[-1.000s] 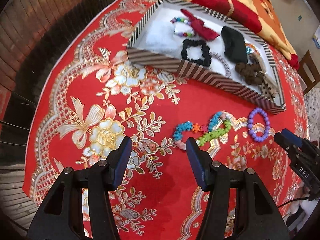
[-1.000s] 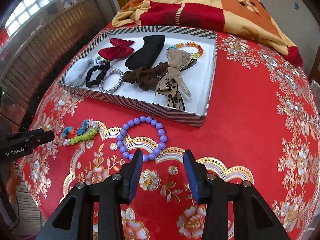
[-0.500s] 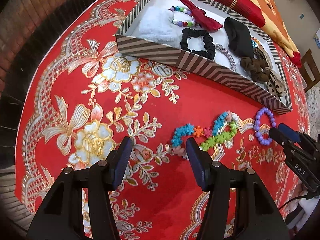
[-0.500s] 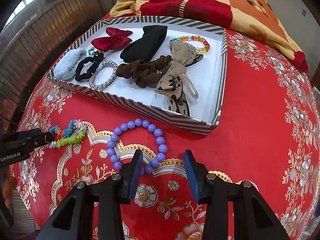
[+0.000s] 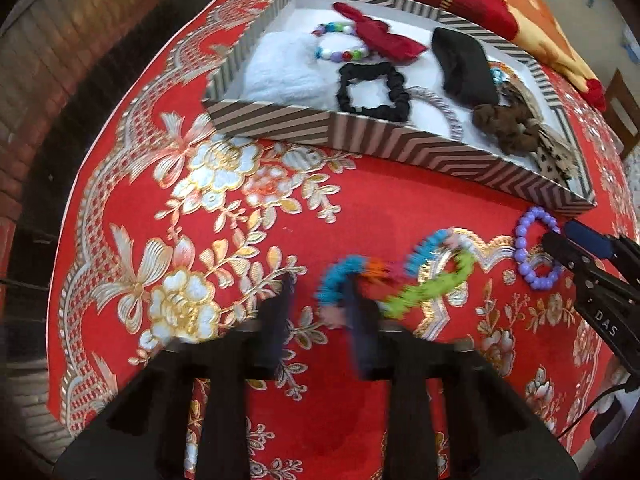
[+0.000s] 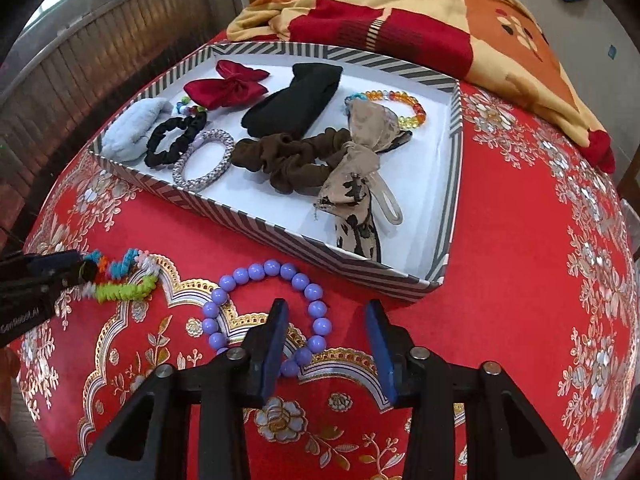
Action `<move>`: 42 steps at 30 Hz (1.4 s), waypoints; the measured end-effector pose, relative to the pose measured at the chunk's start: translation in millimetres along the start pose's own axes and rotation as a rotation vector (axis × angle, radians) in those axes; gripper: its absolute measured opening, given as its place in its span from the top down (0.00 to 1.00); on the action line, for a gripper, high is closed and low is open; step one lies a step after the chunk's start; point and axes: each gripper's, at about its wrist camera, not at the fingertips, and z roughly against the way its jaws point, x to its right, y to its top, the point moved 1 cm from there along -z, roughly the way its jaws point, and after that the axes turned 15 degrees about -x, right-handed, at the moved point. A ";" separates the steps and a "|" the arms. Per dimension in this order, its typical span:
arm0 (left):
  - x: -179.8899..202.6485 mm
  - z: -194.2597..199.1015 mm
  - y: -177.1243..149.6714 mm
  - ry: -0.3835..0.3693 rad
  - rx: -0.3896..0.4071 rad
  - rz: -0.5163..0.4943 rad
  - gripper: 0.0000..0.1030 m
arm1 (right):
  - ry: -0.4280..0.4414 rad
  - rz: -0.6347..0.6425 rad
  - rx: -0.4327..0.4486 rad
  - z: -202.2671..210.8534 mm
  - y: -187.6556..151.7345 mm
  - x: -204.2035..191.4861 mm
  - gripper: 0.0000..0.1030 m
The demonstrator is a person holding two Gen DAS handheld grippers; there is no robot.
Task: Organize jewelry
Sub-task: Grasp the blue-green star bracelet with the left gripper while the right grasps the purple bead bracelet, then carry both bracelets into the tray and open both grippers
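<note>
A multicolour spiky bracelet (image 5: 400, 280) lies on the red cloth; it also shows in the right wrist view (image 6: 120, 276). My left gripper (image 5: 320, 312) is open, its right finger over the bracelet's near-left end, motion-blurred. A purple bead bracelet (image 6: 268, 312) lies in front of the striped tray (image 6: 280, 232); it also shows in the left wrist view (image 5: 536, 248). My right gripper (image 6: 326, 340) is open, with the bracelet's right side between its fingers. The tray holds scrunchies, bows and bead bracelets.
A yellow and red blanket (image 6: 420, 12) lies behind the tray. The round table's edge drops off at the left toward a wooden wall (image 5: 80, 60). The tray's striped wall (image 5: 400, 144) stands just beyond both bracelets.
Both grippers have moved forward and down. The left one has reached the multicolour bracelet's end and narrowed. The right one now straddles the purple bracelet's side.
</note>
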 end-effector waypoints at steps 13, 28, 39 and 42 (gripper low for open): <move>-24.0 33.9 -1.6 -0.153 0.019 0.016 0.88 | 0.060 0.021 0.066 45.8 -12.7 2.1 0.92; -28.7 112.4 3.5 -0.165 0.153 -0.003 0.88 | 0.070 0.070 0.177 109.2 -6.8 -4.8 0.92; -27.8 145.7 36.8 -0.147 0.235 -0.001 0.88 | 0.063 0.108 0.214 128.1 26.4 -11.5 0.92; -25.4 149.3 48.8 -0.132 0.251 -0.002 0.88 | 0.060 0.116 0.216 128.9 38.8 -14.0 0.92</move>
